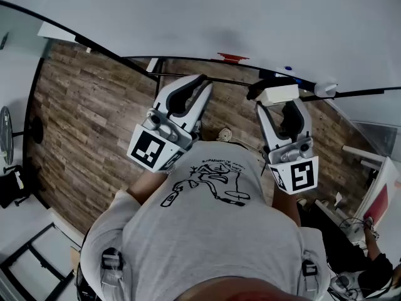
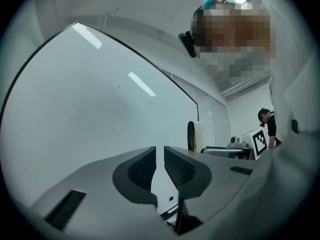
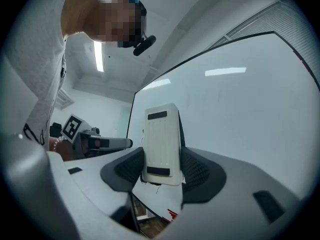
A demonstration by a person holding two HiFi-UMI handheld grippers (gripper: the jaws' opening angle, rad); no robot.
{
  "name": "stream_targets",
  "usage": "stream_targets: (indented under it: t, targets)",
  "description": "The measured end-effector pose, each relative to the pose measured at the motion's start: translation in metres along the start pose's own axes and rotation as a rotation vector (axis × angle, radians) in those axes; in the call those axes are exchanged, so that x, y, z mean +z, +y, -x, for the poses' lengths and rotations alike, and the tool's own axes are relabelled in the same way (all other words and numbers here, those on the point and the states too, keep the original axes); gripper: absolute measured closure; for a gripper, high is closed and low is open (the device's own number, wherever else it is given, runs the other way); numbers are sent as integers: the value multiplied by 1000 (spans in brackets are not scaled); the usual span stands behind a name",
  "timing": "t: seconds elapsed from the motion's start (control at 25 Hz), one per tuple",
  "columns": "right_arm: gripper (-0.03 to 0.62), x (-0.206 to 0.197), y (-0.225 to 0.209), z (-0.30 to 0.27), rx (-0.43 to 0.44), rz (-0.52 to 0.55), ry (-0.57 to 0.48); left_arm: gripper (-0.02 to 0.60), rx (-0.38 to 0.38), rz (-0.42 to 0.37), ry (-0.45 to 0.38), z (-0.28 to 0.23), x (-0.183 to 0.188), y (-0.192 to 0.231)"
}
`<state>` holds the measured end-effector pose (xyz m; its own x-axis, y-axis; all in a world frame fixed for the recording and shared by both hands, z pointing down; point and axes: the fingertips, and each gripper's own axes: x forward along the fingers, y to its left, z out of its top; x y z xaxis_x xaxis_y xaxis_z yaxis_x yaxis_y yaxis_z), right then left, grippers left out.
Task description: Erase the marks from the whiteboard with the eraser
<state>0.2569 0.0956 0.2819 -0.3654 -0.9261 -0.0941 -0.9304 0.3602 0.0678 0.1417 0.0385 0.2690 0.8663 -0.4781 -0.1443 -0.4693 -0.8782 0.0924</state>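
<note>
Two grippers up before the whiteboard (image 1: 219, 17), above a wood-plank floor (image 1: 81, 118). At left, the left gripper (image 1: 202, 80): jaws drawn almost together, only a thin slit between the ribbed pads, nothing in it, tips toward the board's lower edge. At right, the right gripper (image 1: 280, 108): clamped on the white eraser (image 1: 279, 94), gripped by its long sides, upper end sticking out past the jaw tips, close to the board near that same edge; touching or not, unclear.
</note>
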Motion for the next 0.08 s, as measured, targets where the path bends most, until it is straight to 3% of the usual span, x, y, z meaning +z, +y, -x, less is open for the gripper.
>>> stream_targets:
  t: [0.08]
  targets:
    - [355,1,1,0,7,3,0,520,0,-2,-1,-1,1,0]
